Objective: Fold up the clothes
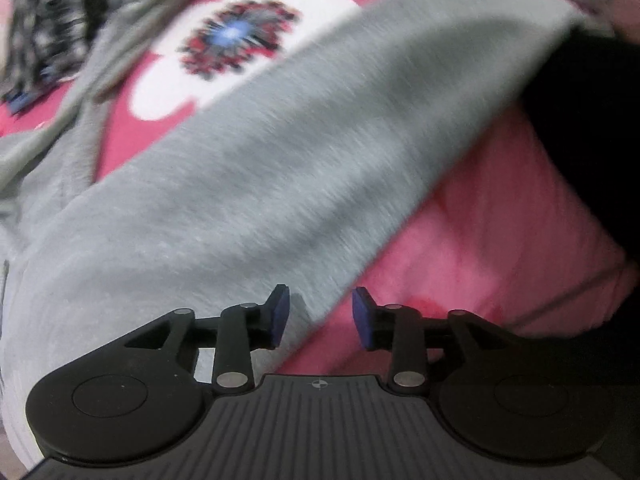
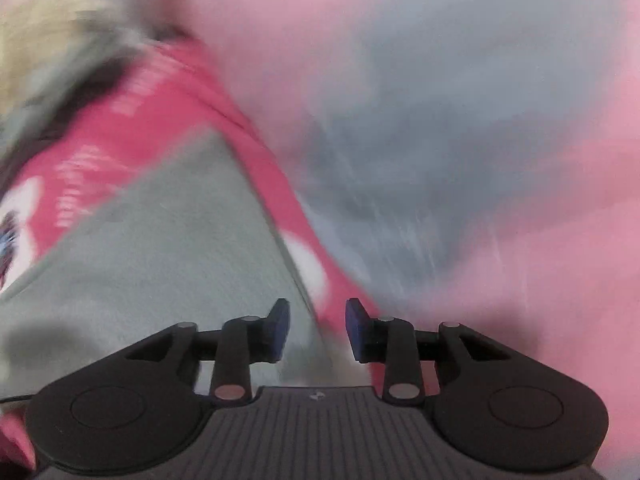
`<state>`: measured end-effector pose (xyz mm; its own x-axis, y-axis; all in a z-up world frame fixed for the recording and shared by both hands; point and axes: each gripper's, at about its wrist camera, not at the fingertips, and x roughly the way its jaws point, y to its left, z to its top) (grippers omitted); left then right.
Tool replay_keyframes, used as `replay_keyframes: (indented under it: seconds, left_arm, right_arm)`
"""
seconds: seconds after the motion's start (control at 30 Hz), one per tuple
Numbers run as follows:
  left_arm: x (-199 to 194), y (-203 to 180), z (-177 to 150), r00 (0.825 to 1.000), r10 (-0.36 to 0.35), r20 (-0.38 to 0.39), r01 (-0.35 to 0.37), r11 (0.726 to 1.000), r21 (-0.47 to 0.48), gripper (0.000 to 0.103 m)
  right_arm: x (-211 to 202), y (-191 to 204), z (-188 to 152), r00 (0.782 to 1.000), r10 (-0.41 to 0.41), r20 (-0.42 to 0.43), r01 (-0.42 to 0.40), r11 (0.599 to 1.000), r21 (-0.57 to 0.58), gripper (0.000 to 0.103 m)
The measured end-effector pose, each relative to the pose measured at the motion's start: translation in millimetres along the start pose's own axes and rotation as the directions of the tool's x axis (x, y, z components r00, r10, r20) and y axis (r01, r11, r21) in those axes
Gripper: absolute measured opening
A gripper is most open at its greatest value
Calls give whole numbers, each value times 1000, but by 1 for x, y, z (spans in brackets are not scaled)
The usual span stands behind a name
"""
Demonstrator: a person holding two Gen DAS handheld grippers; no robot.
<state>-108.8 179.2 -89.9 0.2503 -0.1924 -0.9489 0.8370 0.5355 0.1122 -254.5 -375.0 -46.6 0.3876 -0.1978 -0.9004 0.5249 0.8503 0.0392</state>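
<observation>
Both wrist views, heavily blurred. A grey garment [image 1: 248,184] lies spread over a pink cover [image 1: 500,248] printed with a white patch and a dark red-and-blue rosette [image 1: 236,40]; a long grey band, probably a sleeve, runs diagonally from lower left to upper right, ending beside a black sleeve [image 1: 580,128] of the person. A patterned black-and-white cloth [image 1: 44,28] lies at upper left. The left gripper [image 1: 320,318] stands with its jaws apart, holding nothing, directly over the lower edge of the grey band. The right gripper [image 2: 318,330] likewise stands parted and empty, above the edge where grey fabric [image 2: 168,240] meets the pink cover. The step in hand appears to be a fold of this band, though whether the grippers are approaching a grasp or have just let go cannot be settled; any pinch here would require catching the grey edge alone, not the cover beneath
</observation>
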Motion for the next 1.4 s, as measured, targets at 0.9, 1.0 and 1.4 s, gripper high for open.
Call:
replay_keyframes:
  seconds: [0.9,1.0,1.4]
  left_arm:
    - [26,-1,-2,997,36,69,-24,984,-176,39]
    - [25,1,-3,997,35,67,-22,983,-181,40]
    - [9,47,9,984,106,143,-30,892,-452,40]
  right_arm:
    - [133,96,105,983,49,178,14,943,-332,21]
    - [111,98,95,978,100,184,-19,918,-396,24]
    - [57,101,56,971,222,89,-129,802,-584,25]
